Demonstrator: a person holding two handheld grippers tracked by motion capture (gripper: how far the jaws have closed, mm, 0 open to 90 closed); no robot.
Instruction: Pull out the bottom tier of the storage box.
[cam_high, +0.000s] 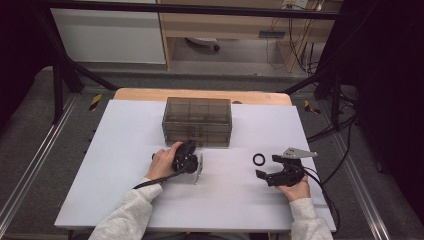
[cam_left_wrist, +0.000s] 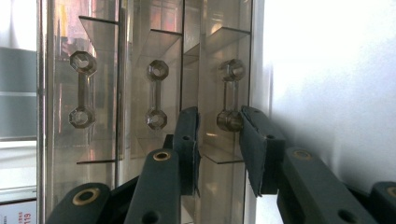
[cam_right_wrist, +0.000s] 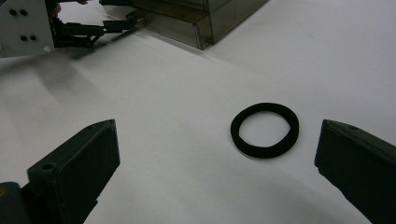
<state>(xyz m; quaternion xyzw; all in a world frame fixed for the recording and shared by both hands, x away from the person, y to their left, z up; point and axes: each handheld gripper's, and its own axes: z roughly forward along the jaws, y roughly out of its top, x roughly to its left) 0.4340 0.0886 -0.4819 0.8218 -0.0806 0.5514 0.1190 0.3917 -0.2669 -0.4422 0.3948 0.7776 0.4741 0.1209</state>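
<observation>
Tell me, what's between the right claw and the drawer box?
A black ring lies on the white table between right claw and drawer box, in the high view.

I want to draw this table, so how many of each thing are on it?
Clear drawer box: 1
Black ring: 1
Handheld grippers: 2, the left gripper and the right gripper
Total: 4

One smoky translucent drawer cabinet (cam_high: 197, 121) on table. Three drawer handles (cam_left_wrist: 229, 94) countable on its front in left gripper view, each dumbbell-shaped with two octagonal ends. One black rubber ring (cam_right_wrist: 264, 129) on white surface. Two handheld grippers: left gripper (cam_high: 192, 148), right gripper (cam_high: 267, 166). One white tabletop (cam_high: 125, 165). Two hands, two light sleeves.
</observation>
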